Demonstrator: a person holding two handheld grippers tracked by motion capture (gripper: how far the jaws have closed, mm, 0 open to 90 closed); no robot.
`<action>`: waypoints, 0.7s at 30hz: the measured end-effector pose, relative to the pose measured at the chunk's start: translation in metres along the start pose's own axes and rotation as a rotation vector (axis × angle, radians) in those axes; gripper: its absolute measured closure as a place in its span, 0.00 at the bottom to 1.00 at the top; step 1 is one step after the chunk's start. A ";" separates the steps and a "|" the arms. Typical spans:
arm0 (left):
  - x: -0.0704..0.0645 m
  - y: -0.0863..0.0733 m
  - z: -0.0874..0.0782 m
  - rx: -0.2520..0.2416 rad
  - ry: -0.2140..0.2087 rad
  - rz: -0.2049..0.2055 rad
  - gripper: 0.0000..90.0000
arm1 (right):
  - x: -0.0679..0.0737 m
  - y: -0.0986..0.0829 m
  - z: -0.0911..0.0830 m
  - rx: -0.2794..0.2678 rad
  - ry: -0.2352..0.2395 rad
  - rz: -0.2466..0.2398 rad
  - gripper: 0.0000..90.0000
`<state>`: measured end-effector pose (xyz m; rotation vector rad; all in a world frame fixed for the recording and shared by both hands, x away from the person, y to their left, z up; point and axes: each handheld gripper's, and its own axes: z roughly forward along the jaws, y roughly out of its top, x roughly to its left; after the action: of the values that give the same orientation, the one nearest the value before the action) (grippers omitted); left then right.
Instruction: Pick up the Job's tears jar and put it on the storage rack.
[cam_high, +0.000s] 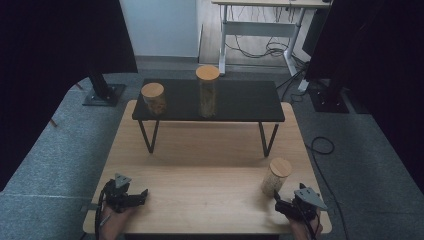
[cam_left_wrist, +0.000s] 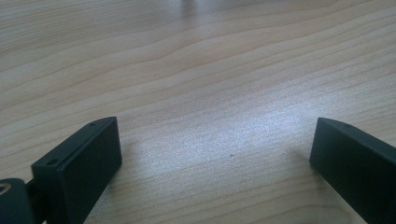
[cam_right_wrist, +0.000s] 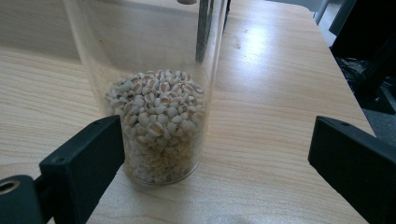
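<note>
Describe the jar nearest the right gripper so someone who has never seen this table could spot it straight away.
Start at the light wooden table, in front of the black metal-legged shelf. Near the right front corner, just ahead of the right gripper, stands a clear glass jar with a round wooden lid. Unlike the two lidded jars up on the shelf, it stands on the tabletop, part-filled with pale grains.

A: Room rundown, quick?

B: Light wood tabletop (cam_high: 210, 175) in the middle, low black shelf (cam_high: 240, 102) on thin metal legs standing on its far half. Grey carpet floor (cam_high: 60, 145) all round.

A: Walls?

B: Pale wall (cam_high: 160, 25) at the back, dark curtains (cam_high: 50, 45) left & right. Black stand base (cam_high: 102, 95) on the floor at left, another (cam_high: 327, 100) at right.

A: Other furniture?

B: White-framed desk (cam_high: 260, 25) at the back w/ cables (cam_high: 272, 50) tangled under it. One loose cable (cam_high: 322, 145) loops on the carpet, right of the tabletop.

A: Light?

B: Dim overall; soft glare on the wood.
</note>
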<state>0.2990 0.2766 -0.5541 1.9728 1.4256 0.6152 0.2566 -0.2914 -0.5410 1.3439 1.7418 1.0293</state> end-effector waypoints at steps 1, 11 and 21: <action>0.000 0.000 0.000 0.000 0.000 0.000 0.02 | 0.000 0.000 0.000 -0.001 0.001 -0.002 0.04; 0.000 0.000 0.000 0.000 0.000 -0.001 0.02 | 0.004 0.002 0.003 0.001 0.014 -0.011 0.04; 0.000 0.000 0.000 0.000 0.000 -0.001 0.02 | 0.007 0.003 0.007 0.000 0.033 -0.021 0.04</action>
<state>0.2989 0.2766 -0.5541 1.9720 1.4263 0.6148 0.2622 -0.2827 -0.5419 1.3122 1.7762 1.0450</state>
